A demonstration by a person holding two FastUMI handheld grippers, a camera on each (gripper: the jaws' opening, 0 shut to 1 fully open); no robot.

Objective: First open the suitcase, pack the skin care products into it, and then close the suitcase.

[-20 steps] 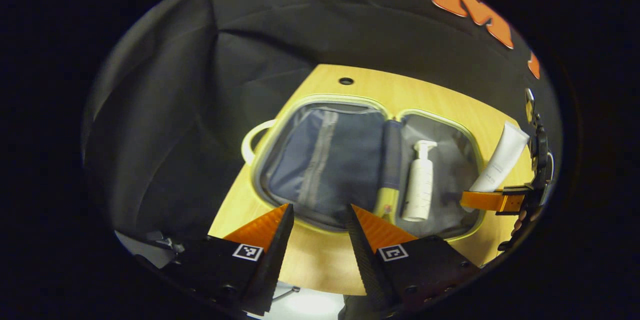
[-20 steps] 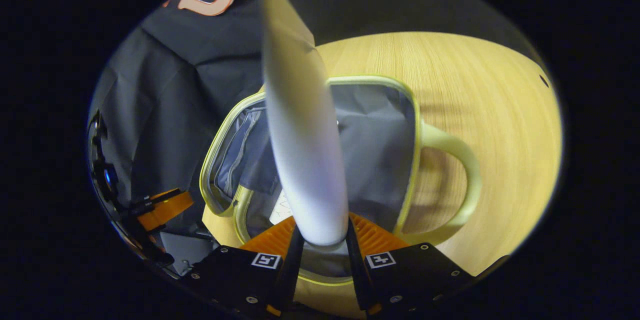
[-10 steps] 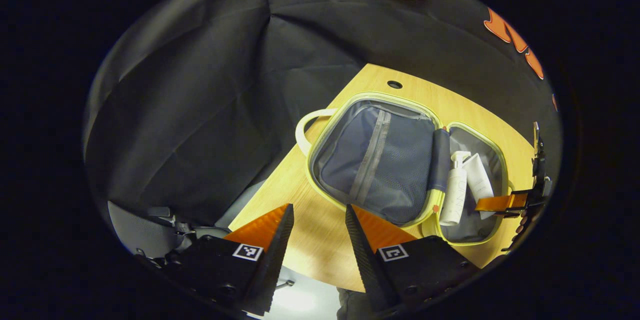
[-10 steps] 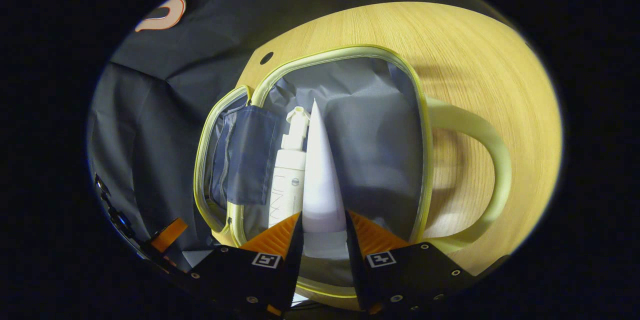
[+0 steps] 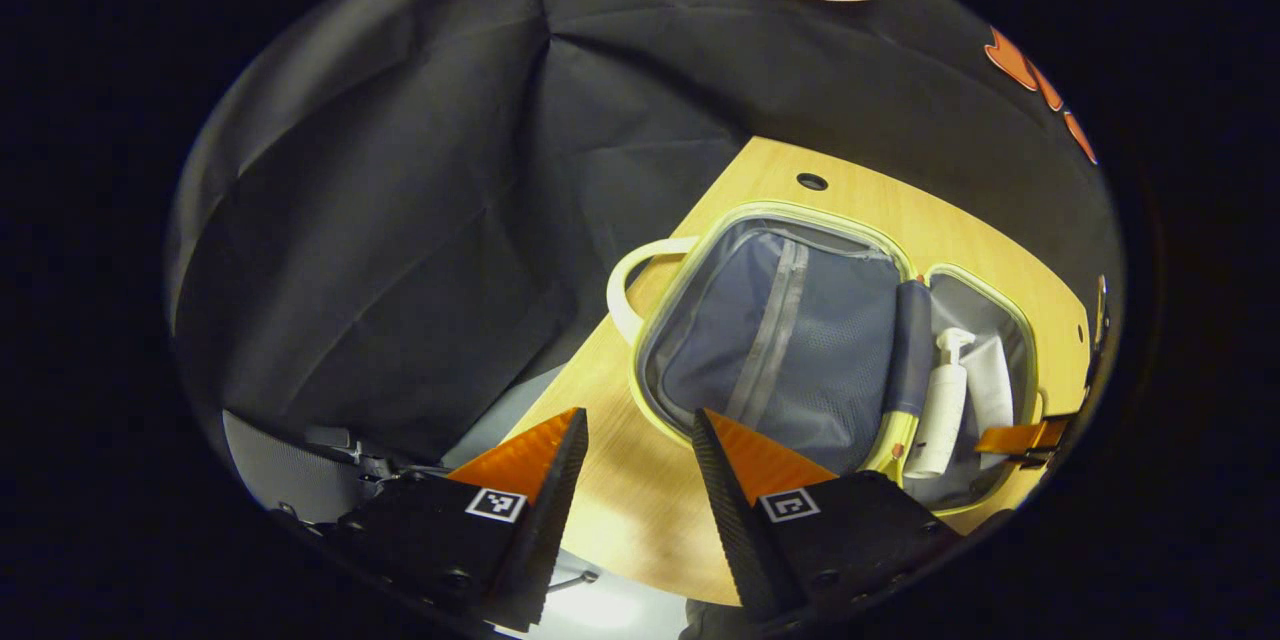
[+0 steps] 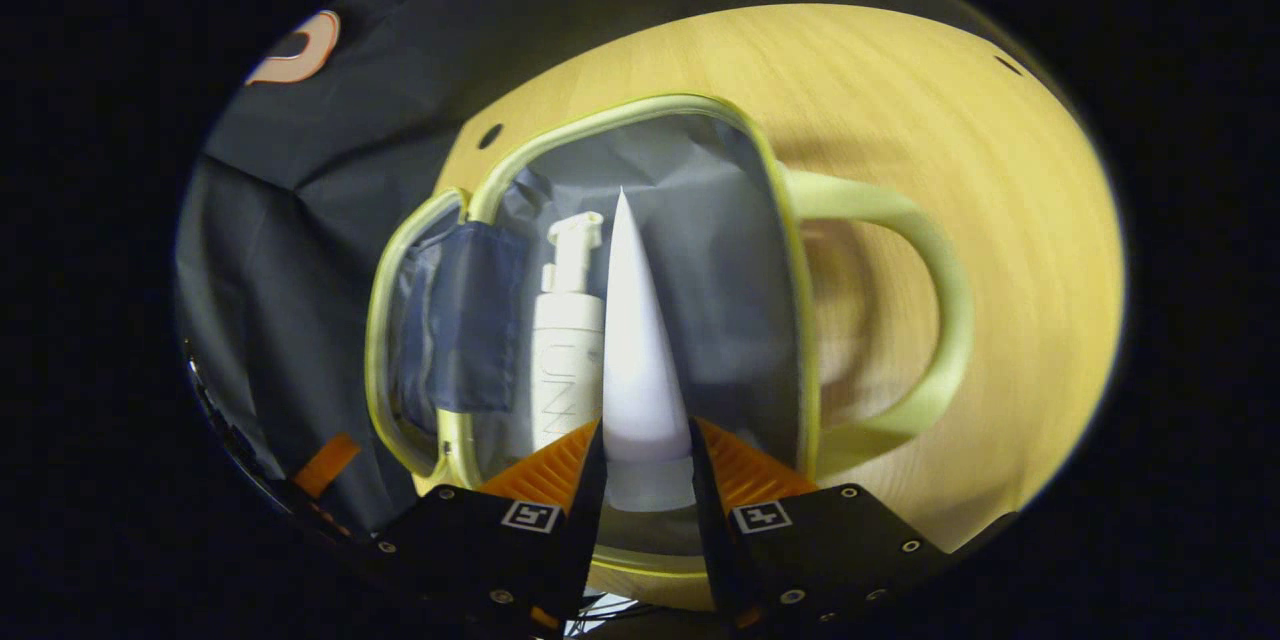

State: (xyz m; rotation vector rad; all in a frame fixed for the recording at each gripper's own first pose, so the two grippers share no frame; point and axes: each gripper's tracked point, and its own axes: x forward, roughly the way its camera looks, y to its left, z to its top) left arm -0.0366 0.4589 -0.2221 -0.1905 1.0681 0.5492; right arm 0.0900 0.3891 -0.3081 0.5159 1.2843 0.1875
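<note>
Since a second ago the right tongs [image 6: 645,465], clenched on the white tube [image 6: 630,340], have lowered it into the open suitcase [image 6: 720,220] beside the pump bottle [image 6: 565,350], while the left tongs [image 5: 630,480] stay released over the desk [image 5: 620,510].

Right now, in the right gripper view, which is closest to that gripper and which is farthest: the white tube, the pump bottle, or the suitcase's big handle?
1. White tube: held between the right gripper's fingers.
2. Pump bottle: lying just left of the tube, inside the open suitcase.
3. Handle: farthest, off to the right, outside the suitcase rim, over the wooden table.
</note>
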